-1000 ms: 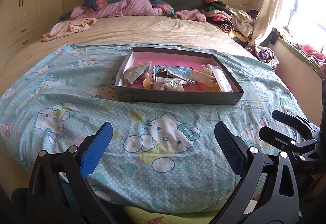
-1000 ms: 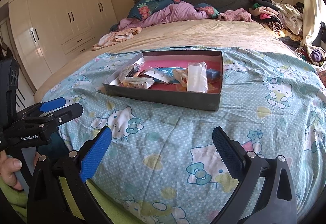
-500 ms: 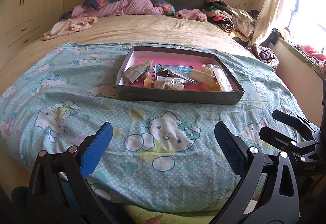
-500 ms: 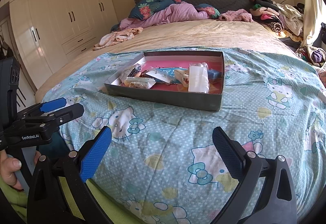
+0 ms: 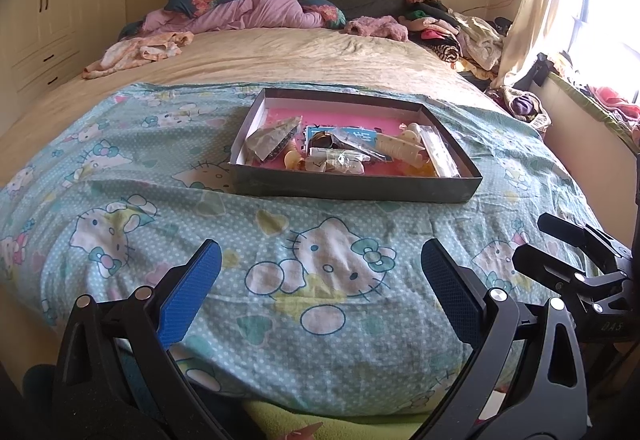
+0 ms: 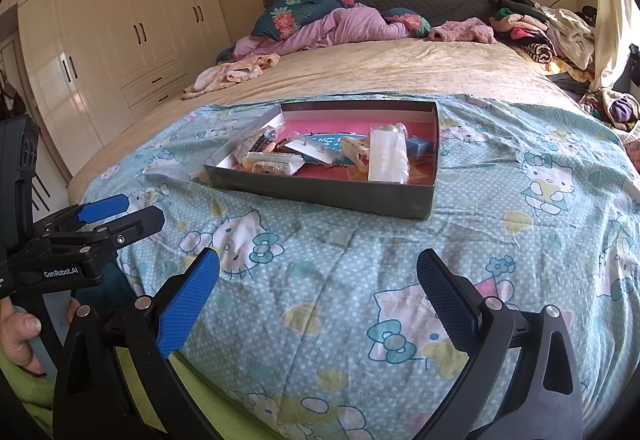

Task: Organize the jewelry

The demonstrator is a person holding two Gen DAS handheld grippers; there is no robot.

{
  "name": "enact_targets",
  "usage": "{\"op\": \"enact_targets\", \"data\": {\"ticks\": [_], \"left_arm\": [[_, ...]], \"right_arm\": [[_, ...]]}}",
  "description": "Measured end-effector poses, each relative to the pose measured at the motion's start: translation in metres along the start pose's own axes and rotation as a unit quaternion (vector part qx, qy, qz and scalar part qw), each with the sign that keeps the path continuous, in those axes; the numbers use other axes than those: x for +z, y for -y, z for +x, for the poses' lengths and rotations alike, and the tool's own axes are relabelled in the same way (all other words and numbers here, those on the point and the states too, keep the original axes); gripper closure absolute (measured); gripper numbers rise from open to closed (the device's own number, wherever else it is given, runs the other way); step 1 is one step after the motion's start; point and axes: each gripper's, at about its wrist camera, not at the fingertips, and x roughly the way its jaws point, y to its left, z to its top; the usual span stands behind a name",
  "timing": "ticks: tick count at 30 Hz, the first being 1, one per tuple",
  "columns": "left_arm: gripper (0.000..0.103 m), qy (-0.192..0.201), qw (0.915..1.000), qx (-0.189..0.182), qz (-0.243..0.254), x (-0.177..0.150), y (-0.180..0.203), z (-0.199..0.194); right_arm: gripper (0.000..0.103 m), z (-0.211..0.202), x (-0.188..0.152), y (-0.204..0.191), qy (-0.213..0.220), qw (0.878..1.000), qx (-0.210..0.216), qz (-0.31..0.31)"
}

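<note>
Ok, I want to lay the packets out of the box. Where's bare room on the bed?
The blue cartoon sheet between the box and both open grippers, left gripper and right gripper, is bare, as is the sheet either side of the box. Inside it is crowded, and clothes pile up toward the headboard.

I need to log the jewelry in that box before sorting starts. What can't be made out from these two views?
- Packets in the box: both views, too small and overlapping to name the pieces.
- Box floor along the near wall: both views, hidden by the wall.
- Blue item: right wrist view, partly covered by the clear packet.
- Left gripper, right gripper: handles cut off by the bottom edge.
</note>
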Motion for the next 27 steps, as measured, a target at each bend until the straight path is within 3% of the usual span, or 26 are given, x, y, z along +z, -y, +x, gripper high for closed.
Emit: {"op": "enact_targets", "data": {"ticks": [22,27], "left_arm": [[0.010,-0.015,0.9996,0.023,0.007,-0.0030,-0.0021,0.0019],[0.010,-0.026,0.9996,0.012,0.001,-0.0033,0.0002,0.0064]], "right_arm": [[0.005,0.0013,-0.0012,0.0032,-0.005,1.000,-0.003,0.001],[0.005,0.0010,0.0004,0.0070,-0.001,1.000,-0.011,0.004]]}}
